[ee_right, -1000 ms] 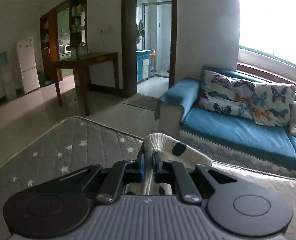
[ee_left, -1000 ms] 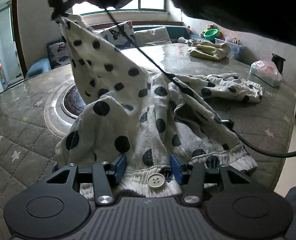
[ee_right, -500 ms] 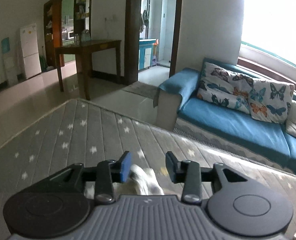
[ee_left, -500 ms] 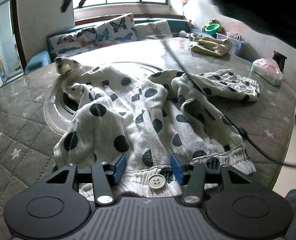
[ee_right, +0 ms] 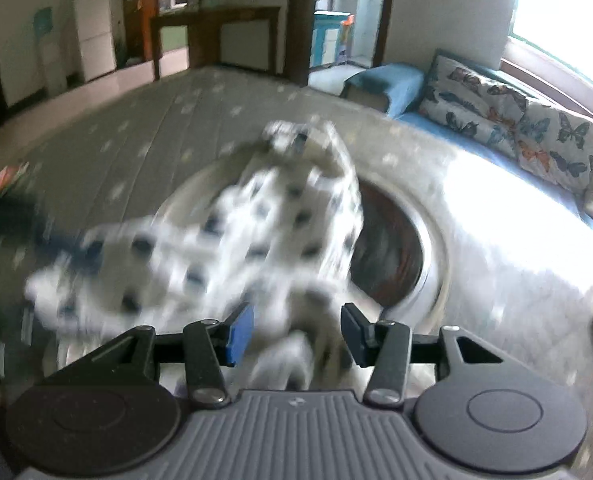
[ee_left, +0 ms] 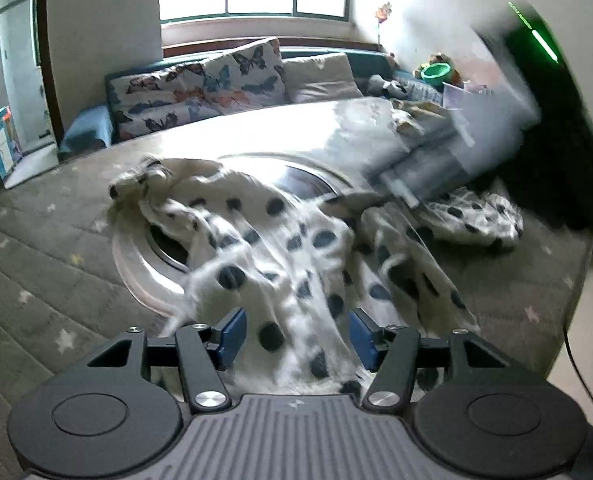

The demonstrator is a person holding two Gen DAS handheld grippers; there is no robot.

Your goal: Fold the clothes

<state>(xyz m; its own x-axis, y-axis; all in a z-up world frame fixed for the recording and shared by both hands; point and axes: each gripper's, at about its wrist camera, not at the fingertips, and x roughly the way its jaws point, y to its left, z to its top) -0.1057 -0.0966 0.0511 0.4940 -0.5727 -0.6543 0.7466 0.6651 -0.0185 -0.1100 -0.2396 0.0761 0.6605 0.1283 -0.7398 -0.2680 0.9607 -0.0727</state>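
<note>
A white garment with black polka dots (ee_left: 280, 256) lies crumpled on the grey quilted table cover (ee_left: 48, 248), partly over a round recessed ring in the table. My left gripper (ee_left: 295, 338) is open, with the cloth lying between its blue pads, and nothing is clamped. In the right wrist view the same garment (ee_right: 248, 240) is blurred by motion. My right gripper (ee_right: 294, 334) is open just above the cloth's near part. In the left wrist view the right gripper shows as a dark blur (ee_left: 536, 92) at the far right.
A sofa with butterfly cushions (ee_left: 216, 84) stands behind the table. Another folded cloth (ee_left: 412, 114) and a green bowl (ee_left: 436, 70) are at the far right. A dark cable (ee_left: 580, 364) hangs by the table's right edge. A red and white item (ee_right: 8, 178) lies far left.
My right gripper opened and let go of the garment corner, which dropped onto the table. It then swung down toward the cloth. My left gripper stayed open and shifted forward over the waistband.
</note>
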